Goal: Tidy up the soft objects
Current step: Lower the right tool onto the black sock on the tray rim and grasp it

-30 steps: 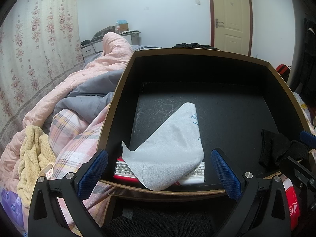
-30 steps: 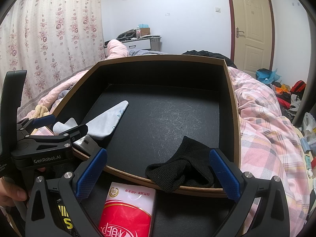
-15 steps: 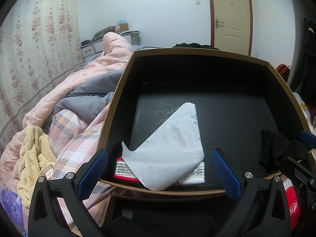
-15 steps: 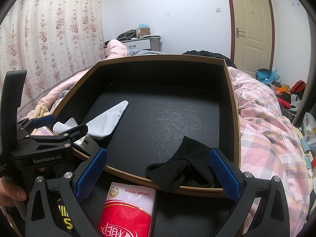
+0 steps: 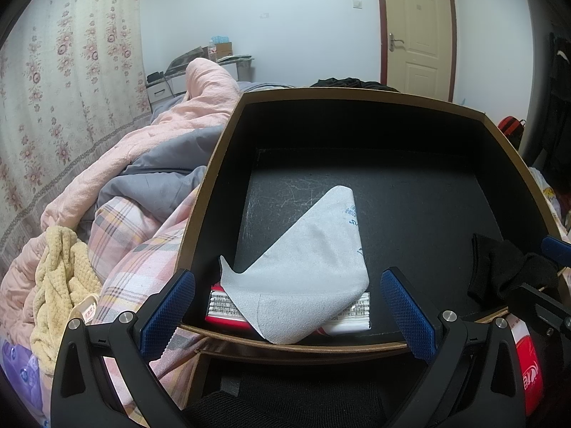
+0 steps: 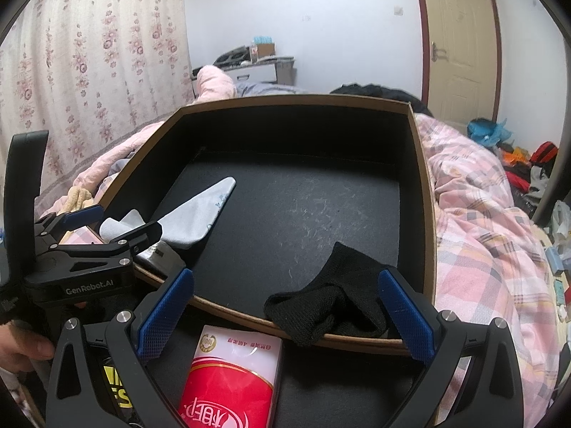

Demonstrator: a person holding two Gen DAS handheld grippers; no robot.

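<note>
A grey cloth (image 5: 303, 271) lies in the near left corner of a black box (image 5: 357, 114), draped over a red and white tissue pack (image 5: 351, 315) and hanging a little over the near rim. My left gripper (image 5: 287, 312) is open, its blue pads on either side of the cloth's near edge, holding nothing. A black sock (image 6: 332, 303) hangs over the box's near rim (image 6: 357, 339) at the right. My right gripper (image 6: 285, 317) is open around it, not touching. The grey cloth (image 6: 194, 219) and the left gripper's body (image 6: 89, 260) show at the left of the right wrist view.
A red tissue pack (image 6: 232, 381) lies outside the box, just under my right gripper. A yellow towel (image 5: 60, 281) sits on pink plaid bedding (image 5: 135, 242) to the left. More pink bedding (image 6: 481, 232) lies to the right. A hand (image 6: 21, 342) holds the left gripper.
</note>
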